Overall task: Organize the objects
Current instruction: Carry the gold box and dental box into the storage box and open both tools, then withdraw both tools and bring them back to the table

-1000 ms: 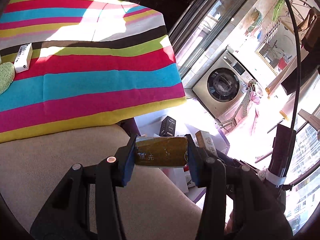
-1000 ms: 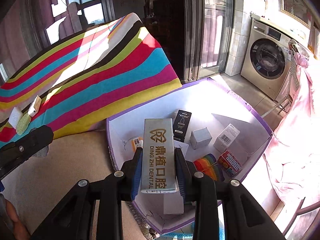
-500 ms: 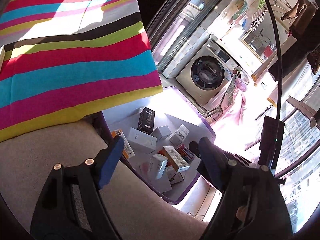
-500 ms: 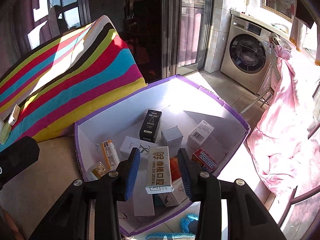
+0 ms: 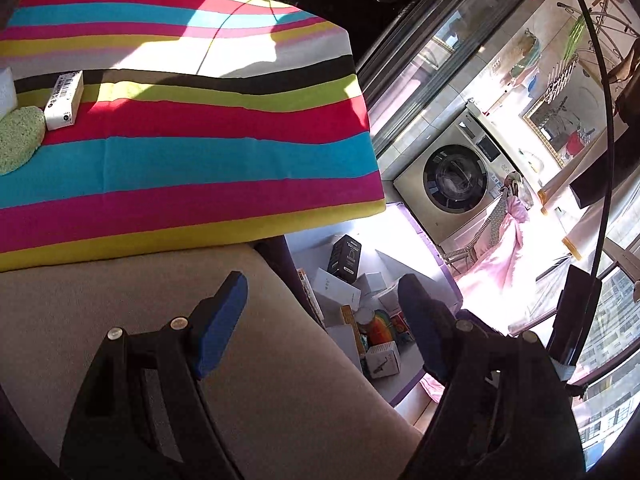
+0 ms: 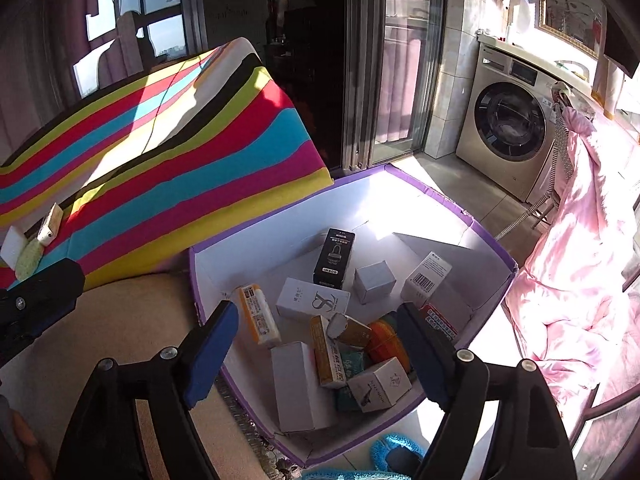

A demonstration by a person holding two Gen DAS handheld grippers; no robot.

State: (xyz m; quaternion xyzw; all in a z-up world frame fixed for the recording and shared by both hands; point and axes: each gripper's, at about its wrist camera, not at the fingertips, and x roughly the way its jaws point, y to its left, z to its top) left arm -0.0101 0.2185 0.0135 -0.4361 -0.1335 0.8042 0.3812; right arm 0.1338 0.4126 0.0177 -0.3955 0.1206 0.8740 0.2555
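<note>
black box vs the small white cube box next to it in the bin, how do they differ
The black box is tall, narrow and dark with printed labels; the white cube box is squat, pale and plain. The black box lies against the bin floor's far side; the cube sits to its right. Both are closed cartons inside the bin.

Left gripper (image 5: 324, 312) gapes empty over the beige cushion (image 5: 240, 380) — purple-edged box (image 5: 416, 220) (full) beyond.

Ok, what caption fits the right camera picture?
Open right gripper above a purple-edged bin full of small boxes.
</note>
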